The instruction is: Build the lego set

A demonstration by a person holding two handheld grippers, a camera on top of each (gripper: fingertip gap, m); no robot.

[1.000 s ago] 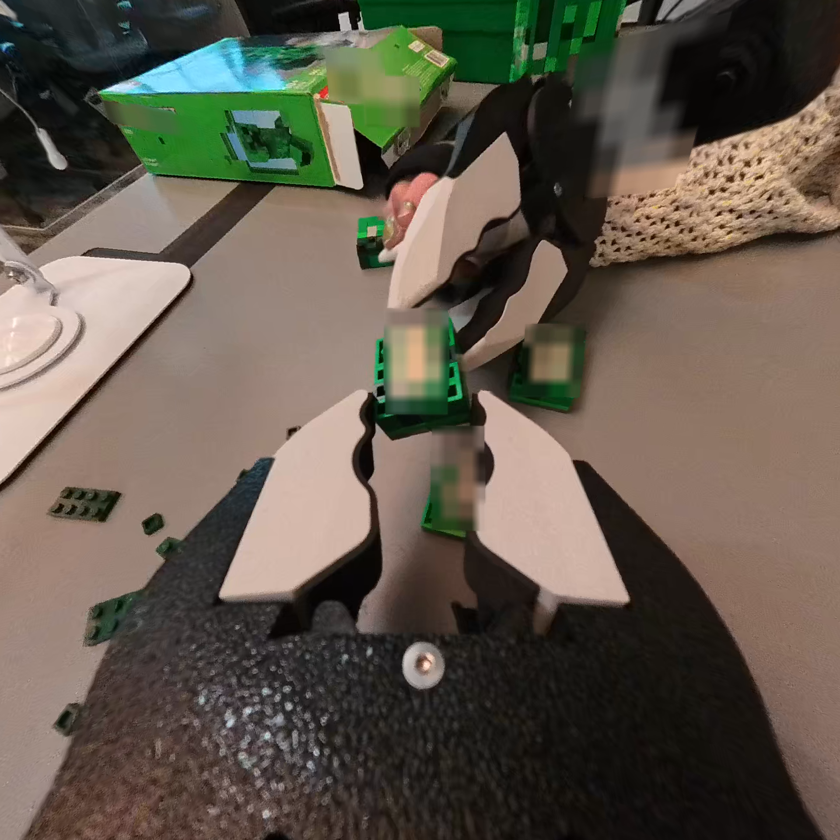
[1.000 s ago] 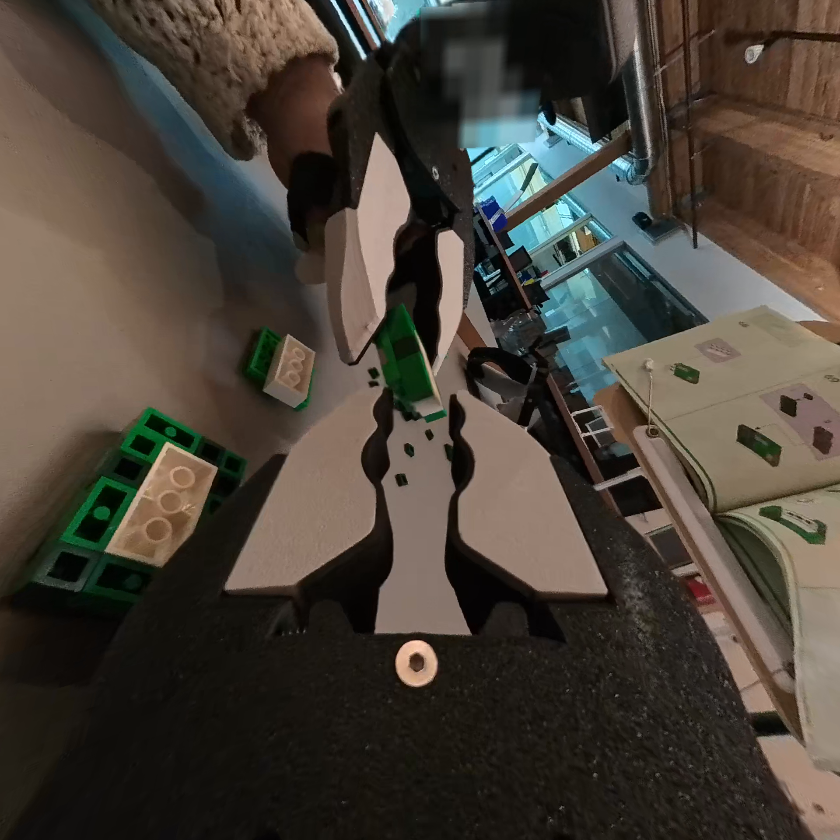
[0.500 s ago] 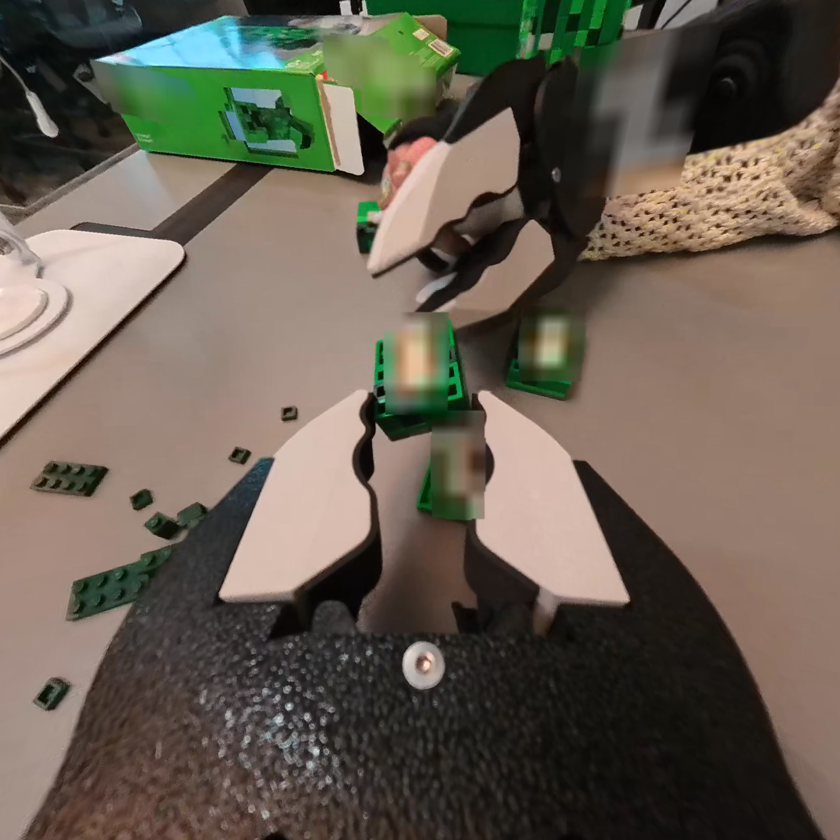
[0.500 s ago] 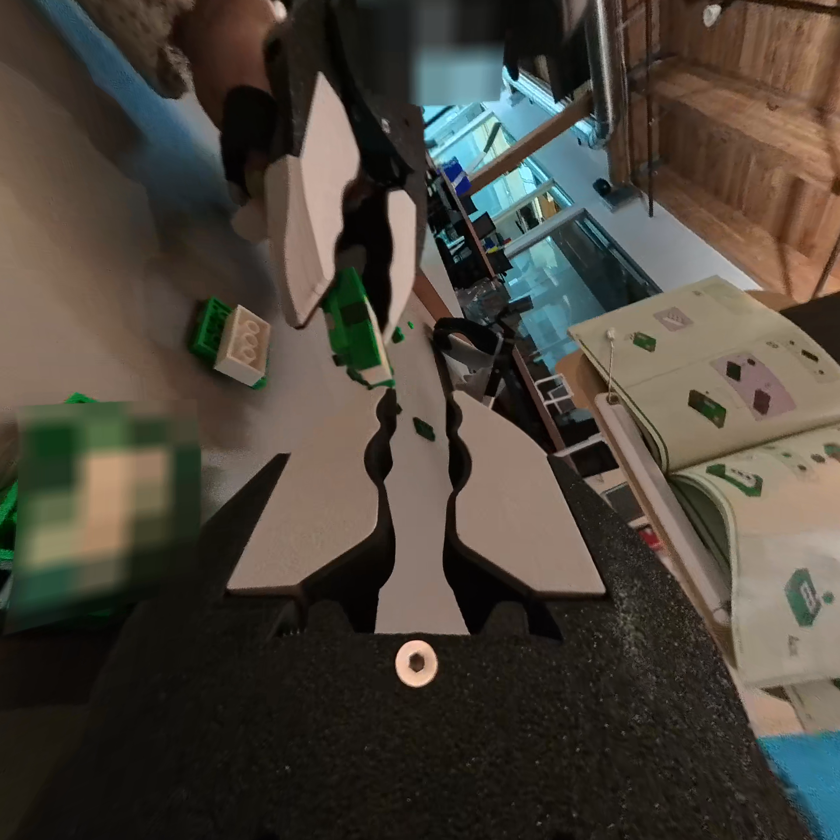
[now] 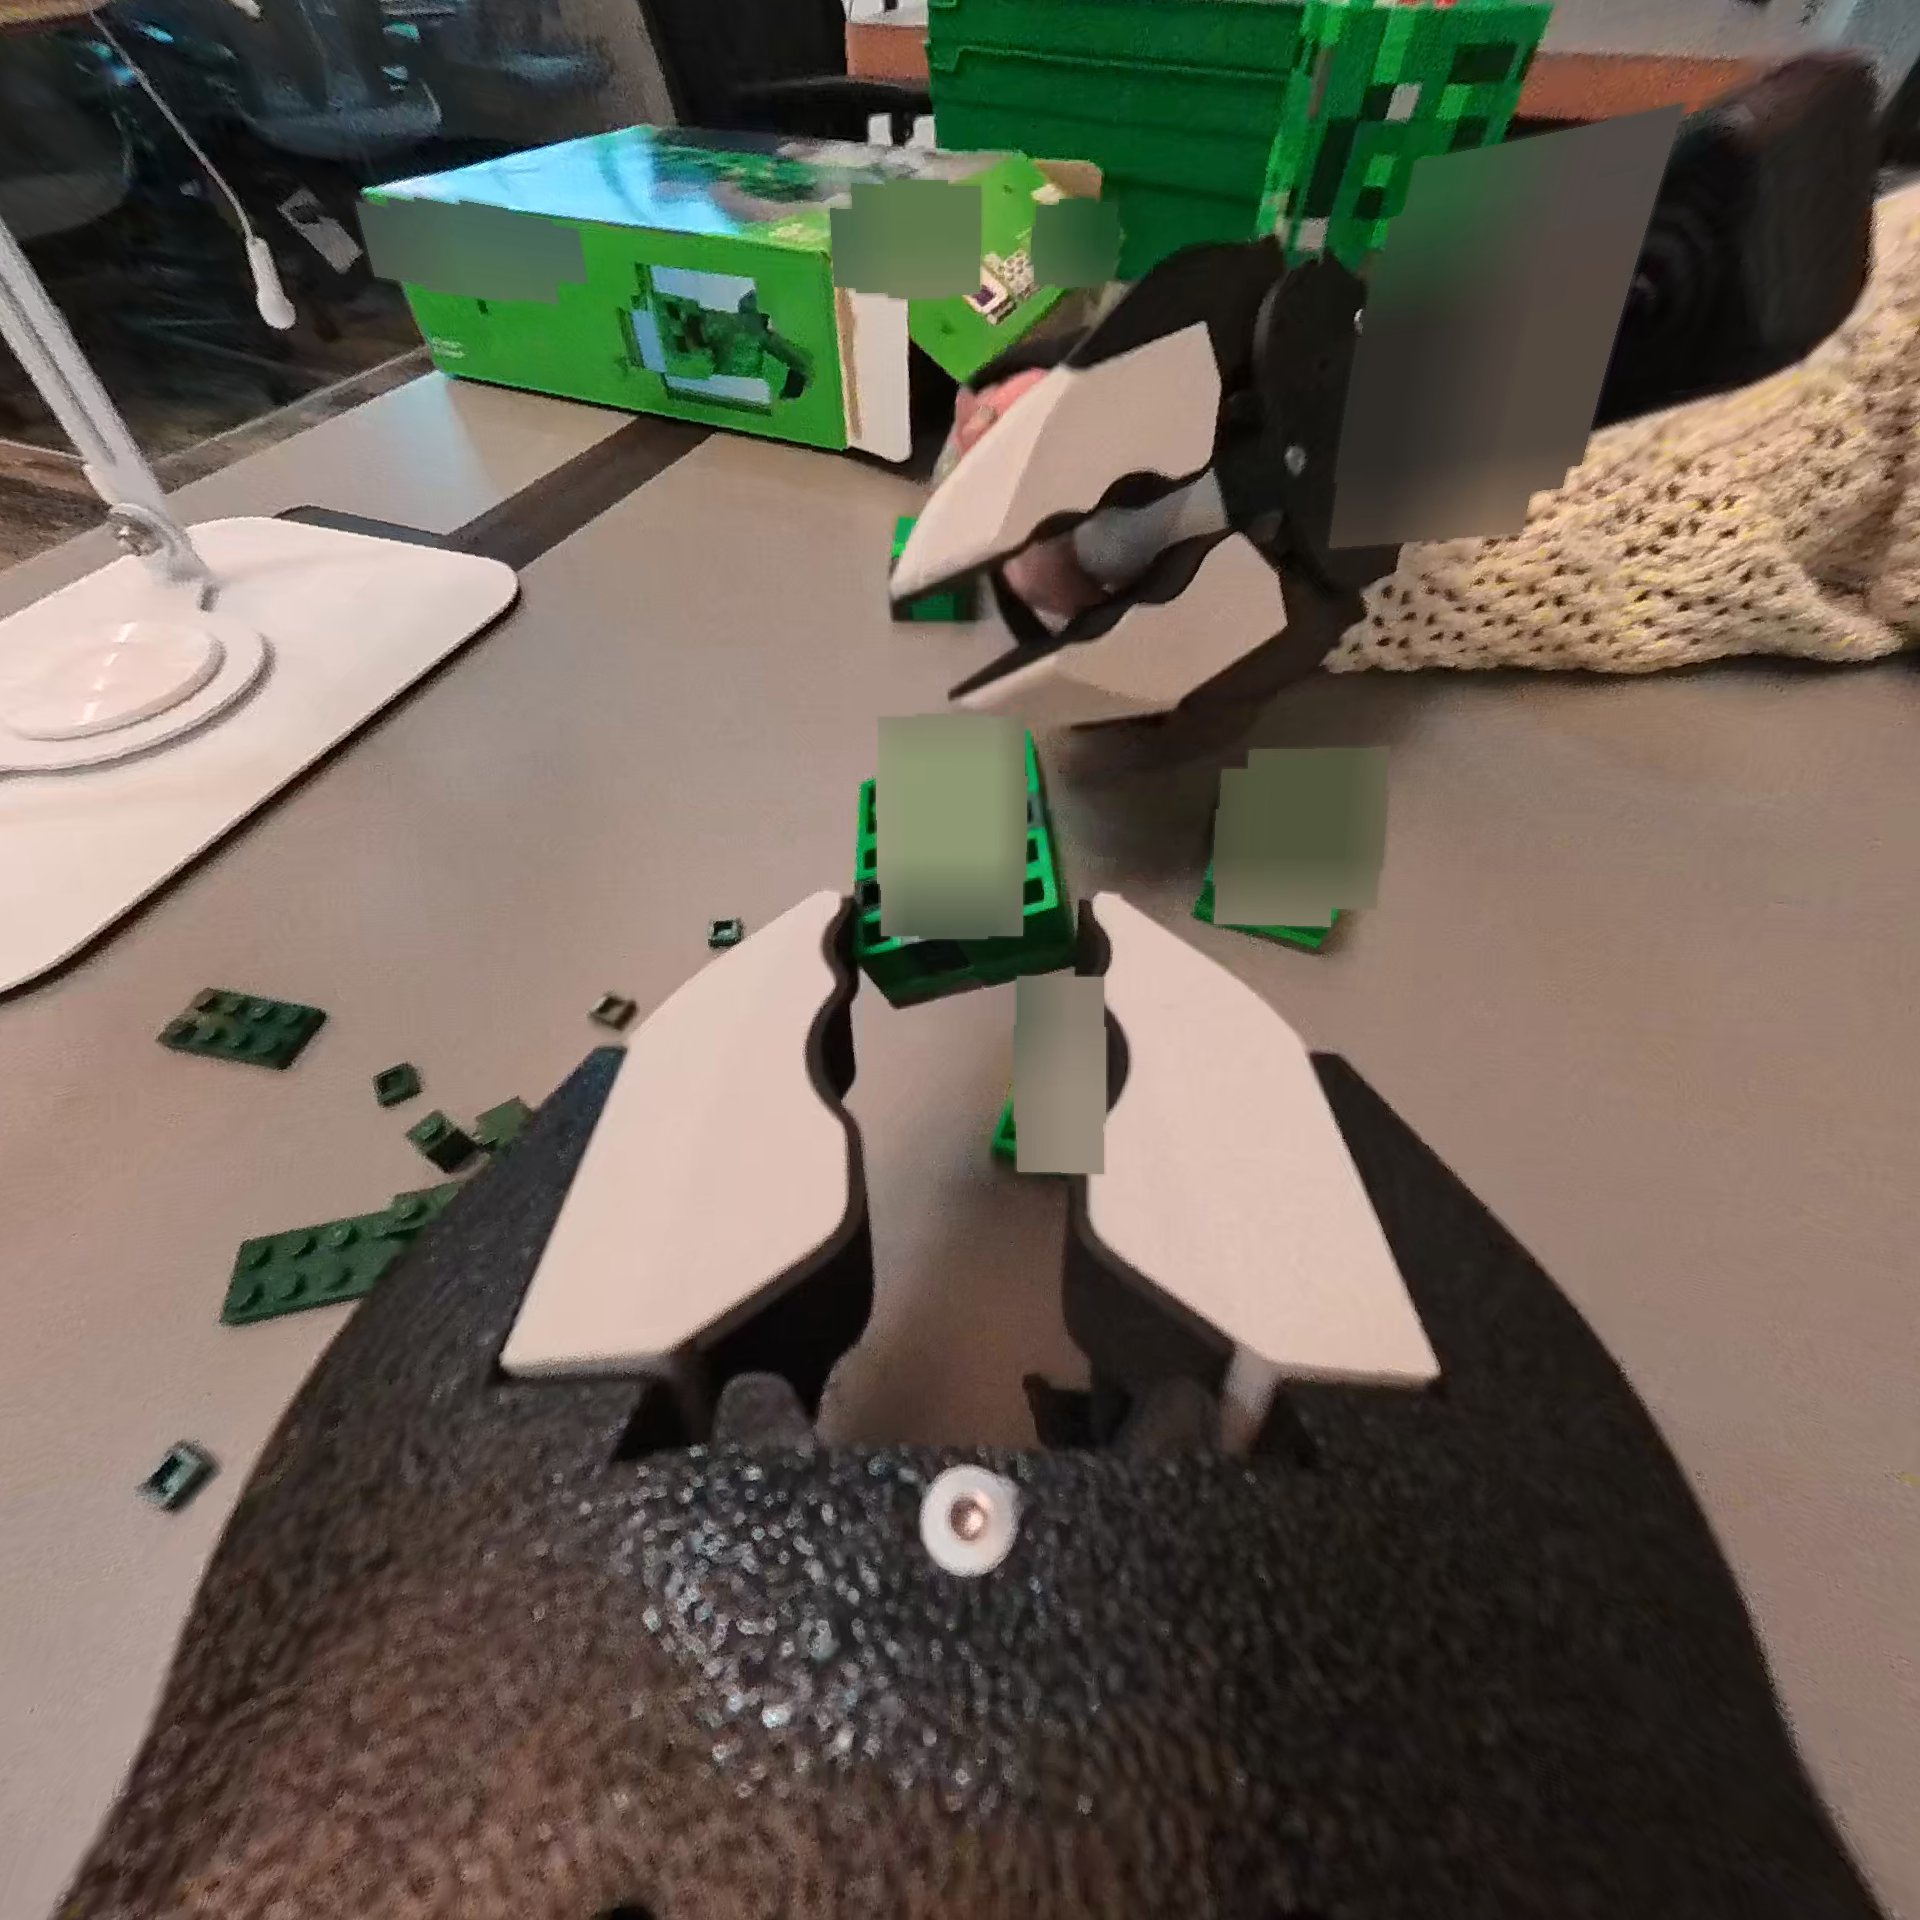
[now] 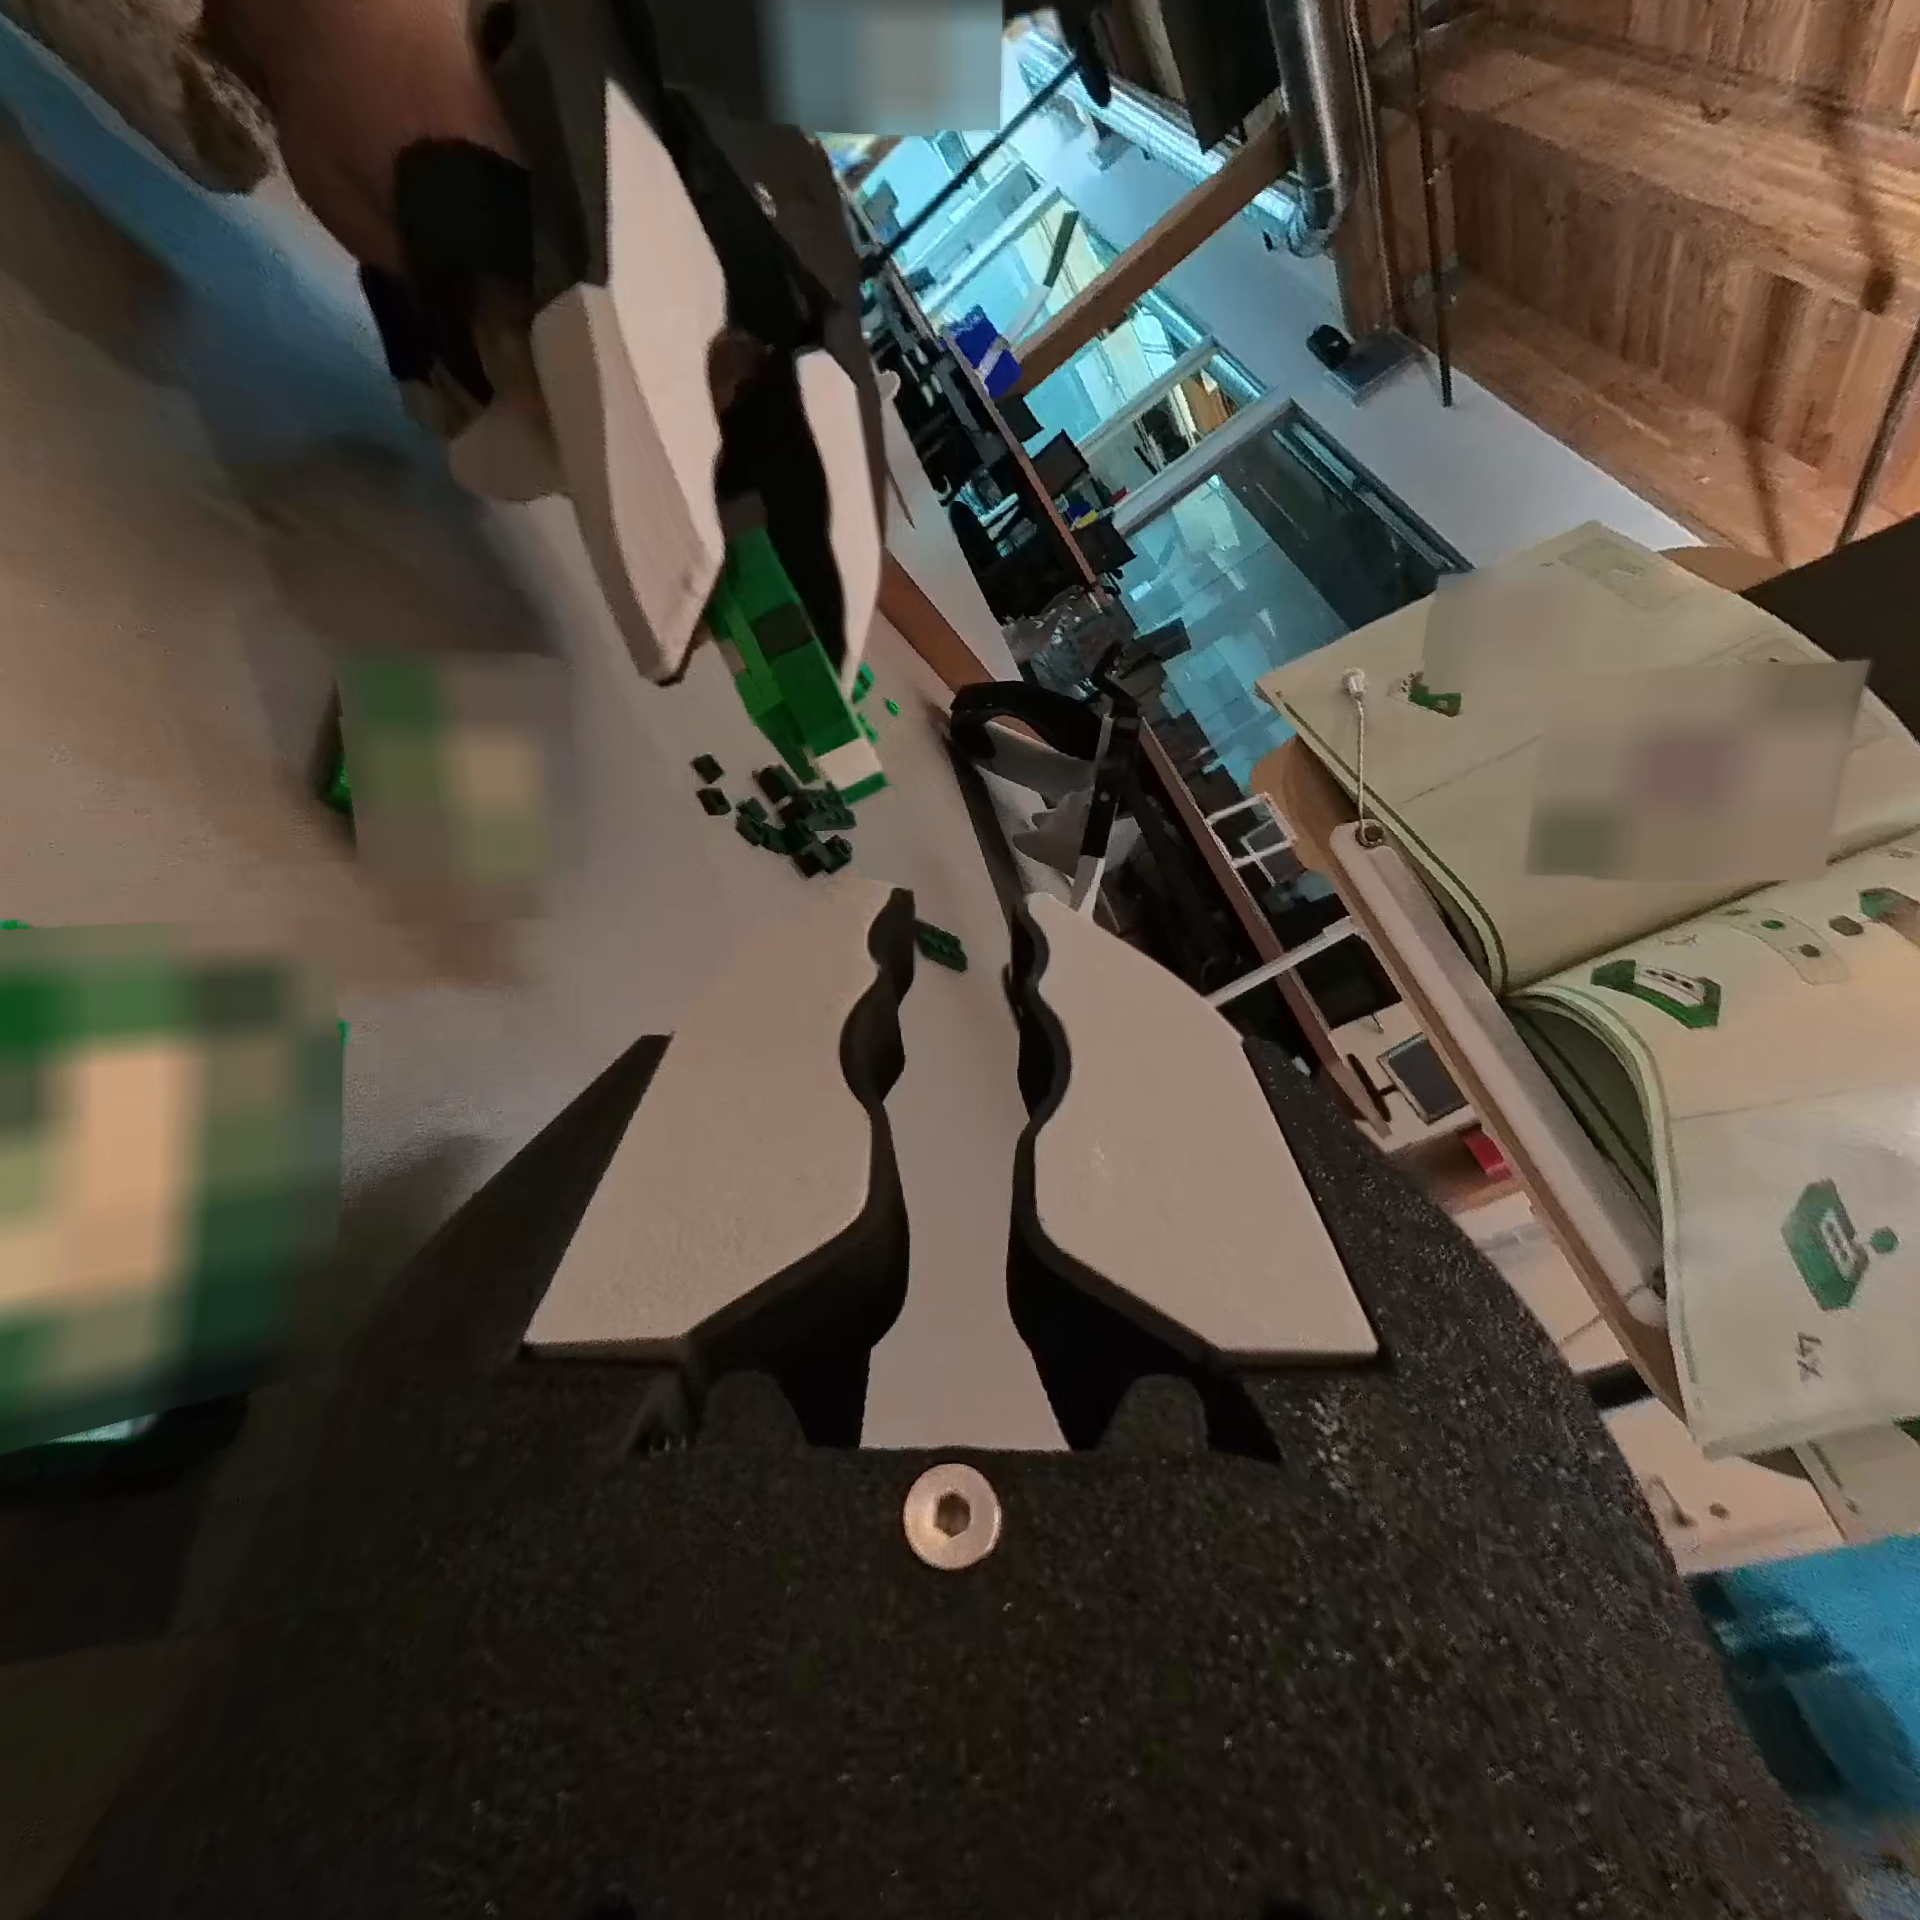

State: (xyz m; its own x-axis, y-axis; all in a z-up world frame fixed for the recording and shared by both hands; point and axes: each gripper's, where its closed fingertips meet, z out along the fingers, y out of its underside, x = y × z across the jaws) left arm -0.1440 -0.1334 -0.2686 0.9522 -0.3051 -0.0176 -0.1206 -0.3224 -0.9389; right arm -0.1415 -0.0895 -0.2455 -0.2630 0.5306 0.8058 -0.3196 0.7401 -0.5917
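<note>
My left gripper (image 5: 961, 914) is shut on a small green lego assembly (image 5: 1003, 1138), which sits against its right finger. The right wrist view shows that assembly (image 6: 790, 675) sticking out from between the left gripper's fingers (image 6: 769, 665), held above the table. A green lego block (image 5: 956, 951) stands on the table just past my left fingertips. A second green block (image 5: 1278, 930) stands to its right. My right gripper (image 5: 935, 644) hangs open and empty above and behind the first block. Its jaws also stand apart in the right wrist view (image 6: 961, 914).
Loose dark green plates (image 5: 244, 1029) and small bits lie at the left on the grey table (image 5: 623, 779). A white lamp base (image 5: 208, 675) is farther left. The green set box (image 5: 623, 312) is at the back. An open instruction booklet (image 6: 1714, 1039) lies nearby. A knitted sleeve (image 5: 1662, 540) rests at the right. The grippers' ends are close to 6 centimetres from one another.
My right gripper has lifted off the green block on the table and drawn back. My left gripper still holds its green assembly and has turned a little, so more loose plates show.
</note>
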